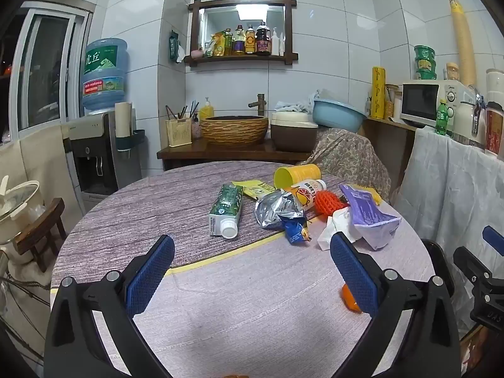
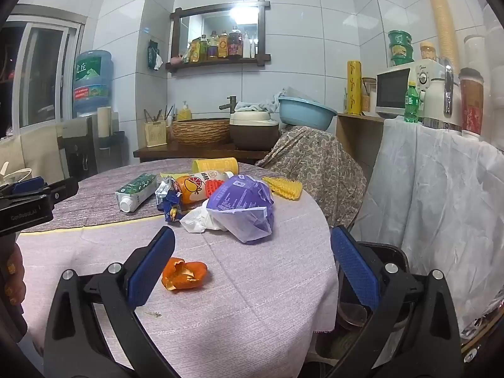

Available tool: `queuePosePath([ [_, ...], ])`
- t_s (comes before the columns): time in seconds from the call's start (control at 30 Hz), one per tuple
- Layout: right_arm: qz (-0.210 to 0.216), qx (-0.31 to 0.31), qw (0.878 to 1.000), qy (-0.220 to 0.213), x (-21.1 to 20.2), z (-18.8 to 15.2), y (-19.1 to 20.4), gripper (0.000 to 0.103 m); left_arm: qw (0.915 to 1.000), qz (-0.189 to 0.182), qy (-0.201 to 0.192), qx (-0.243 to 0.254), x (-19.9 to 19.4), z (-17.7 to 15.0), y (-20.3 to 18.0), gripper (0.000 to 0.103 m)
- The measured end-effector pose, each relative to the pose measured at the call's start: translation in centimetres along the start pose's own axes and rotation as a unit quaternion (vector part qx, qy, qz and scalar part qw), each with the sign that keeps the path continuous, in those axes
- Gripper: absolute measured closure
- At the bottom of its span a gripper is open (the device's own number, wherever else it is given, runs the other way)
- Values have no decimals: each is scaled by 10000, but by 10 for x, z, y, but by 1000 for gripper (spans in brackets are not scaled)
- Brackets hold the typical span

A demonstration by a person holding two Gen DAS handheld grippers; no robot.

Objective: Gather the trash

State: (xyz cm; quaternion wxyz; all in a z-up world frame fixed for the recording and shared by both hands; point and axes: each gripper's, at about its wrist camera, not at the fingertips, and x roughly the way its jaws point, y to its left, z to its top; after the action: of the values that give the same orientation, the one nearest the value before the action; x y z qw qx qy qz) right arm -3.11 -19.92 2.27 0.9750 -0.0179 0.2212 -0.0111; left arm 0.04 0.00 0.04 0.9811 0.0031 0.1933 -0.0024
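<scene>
Left wrist view: left tongs [image 1: 252, 271] spread wide and empty, hovering over the bare near half of the round table [image 1: 220, 315]. Held back here, probably to take in the whole heap before choosing a piece. Trash bunched past the yellow seam of the cloth: green carton [image 1: 226, 211] lying on its side, cap toward the camera; crumpled foil bag [image 1: 274, 209] beside it, touching a blue wrapper [image 1: 296, 231]; yellow cup [image 1: 296, 174] tipped over behind; orange-label bottle [image 1: 307, 193] on its side; red net sleeve [image 1: 329, 203]; white tissue [image 1: 337, 228] under a purple bag [image 1: 370, 214]. Scrap of orange peel [image 1: 349, 297] half hidden behind the right pad.

Right wrist view: right tongs [image 2: 252, 266] likewise gaping, nothing between the pads. Aimed across the table's right edge, with the orange peel [image 2: 184, 272] lying alone just beside the left pad, apart from the heap, so likely the easiest first pick. Purple bag [image 2: 241, 208] slumped over the white tissue [image 2: 198, 222]; yellow ridged piece [image 2: 283, 187] near the far rim. Dark bin [image 2: 375, 271] low beside the table, partly behind the right pad, seemingly placed there for short drops. Other tool [image 2: 28, 201] visible at far left, its opening unclear from this side.
</scene>
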Motion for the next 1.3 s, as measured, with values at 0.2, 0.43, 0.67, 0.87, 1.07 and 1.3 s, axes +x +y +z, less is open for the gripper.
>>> queuePosePath([
  [0.2, 2, 5, 10000, -5, 0, 1, 1, 5, 10000, 1, -23, 72, 1, 1, -3, 5],
  [0.43, -5, 25, 10000, 23, 2, 0, -1, 5, 10000, -10, -11, -38, -1, 0, 2, 5],
  [0.67, -25, 25, 10000, 18, 2, -1, 3, 5, 10000, 15, 6, -43, 2, -6, 4, 5],
  [0.87, -13, 29, 10000, 36, 3, 1, 0, 5, 10000, 24, 16, -24, 1, -5, 3, 5],
  [1.07, -15, 29, 10000, 50, 3, 1, 1, 5, 10000, 22, 33, -7, 0, -5, 4, 5],
  [1.3, -12, 28, 10000, 58, 2, 1, 0, 5, 10000, 16, 51, -15, 2, -6, 4, 5],
])
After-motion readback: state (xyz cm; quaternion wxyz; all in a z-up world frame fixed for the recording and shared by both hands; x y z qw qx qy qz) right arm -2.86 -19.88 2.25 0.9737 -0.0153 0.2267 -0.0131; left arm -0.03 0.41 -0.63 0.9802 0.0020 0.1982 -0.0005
